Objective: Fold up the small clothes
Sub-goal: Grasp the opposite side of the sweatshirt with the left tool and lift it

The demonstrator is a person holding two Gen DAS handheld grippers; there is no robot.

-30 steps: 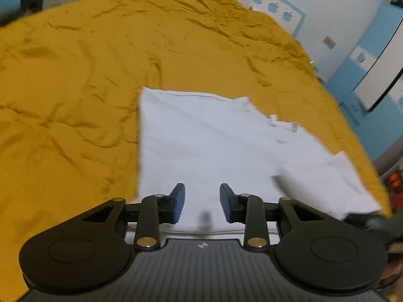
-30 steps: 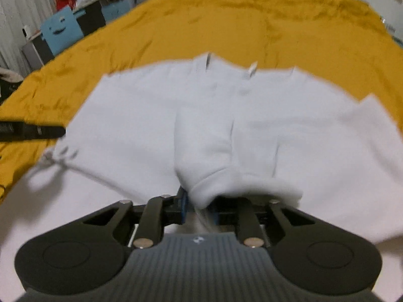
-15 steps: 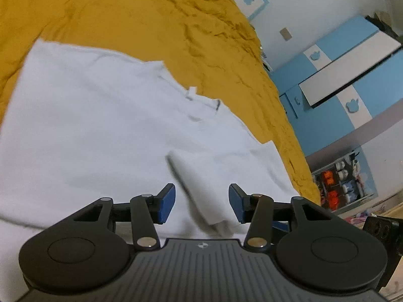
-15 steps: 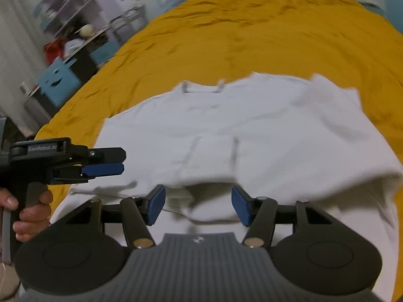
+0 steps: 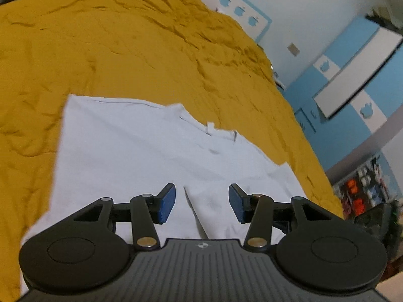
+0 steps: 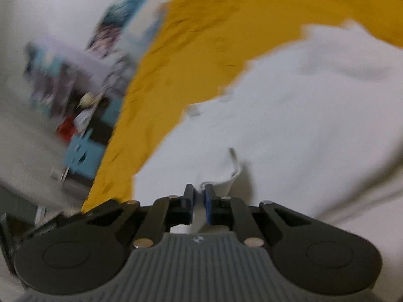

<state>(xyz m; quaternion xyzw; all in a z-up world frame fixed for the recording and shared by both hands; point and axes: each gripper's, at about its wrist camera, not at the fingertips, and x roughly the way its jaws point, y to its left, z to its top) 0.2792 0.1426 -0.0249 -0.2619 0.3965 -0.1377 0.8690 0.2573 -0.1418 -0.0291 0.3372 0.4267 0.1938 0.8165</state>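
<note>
On the yellow bed (image 5: 141,50), the right gripper (image 6: 199,201) pinches the white shirt's (image 5: 131,146) edge. The left gripper (image 5: 201,201) hovers over it, jaws half-wide and empty. Best to carry the pinched edge across smoothly.

A child's bedroom in a home. A wide bed (image 5: 151,50) covered with a rumpled mustard-yellow sheet fills most of both views. Beyond it, in the left wrist view, stands a blue and white wardrobe (image 5: 352,80) with small animal-shaped cut-outs, and a white wall (image 5: 302,5) carries a blue-edged panel with apple shapes (image 5: 239,10). Low shelves (image 5: 365,188) hold small colourful items, too blurred to name. In the right wrist view, a blue box (image 6: 83,153) and cluttered furniture sit beside the bed, badly blurred.
</note>
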